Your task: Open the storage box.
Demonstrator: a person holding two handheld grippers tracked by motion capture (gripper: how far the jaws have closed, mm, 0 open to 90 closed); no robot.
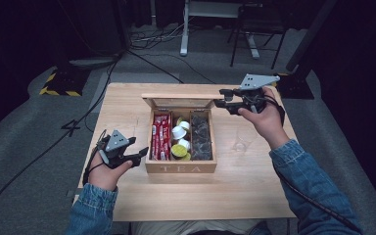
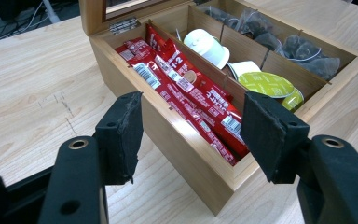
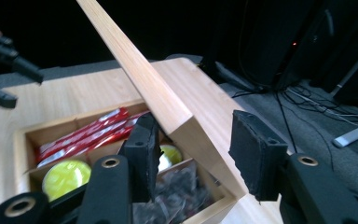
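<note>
A wooden tea box [image 1: 181,168] marked TEA stands mid-table with its lid [image 1: 178,96] raised at the back. Inside lie red sachets [image 2: 186,88], white and green capsules [image 2: 265,84] and dark tea bags [image 2: 303,51]. My left gripper [image 1: 141,156] sits at the box's front-left corner, its pads [image 2: 121,135] set against the two walls on either side of that corner. My right gripper [image 1: 219,98] is at the lid's upper right corner. The lid's edge [image 3: 144,79] runs between its pads [image 3: 254,154], which close on it.
A clear glass [image 1: 242,142] stands on the table [image 1: 127,98] right of the box, below my right hand. Beyond the table's far edge are floor cables, a desk frame [image 1: 186,29] and a yellow-black striped base [image 1: 58,83].
</note>
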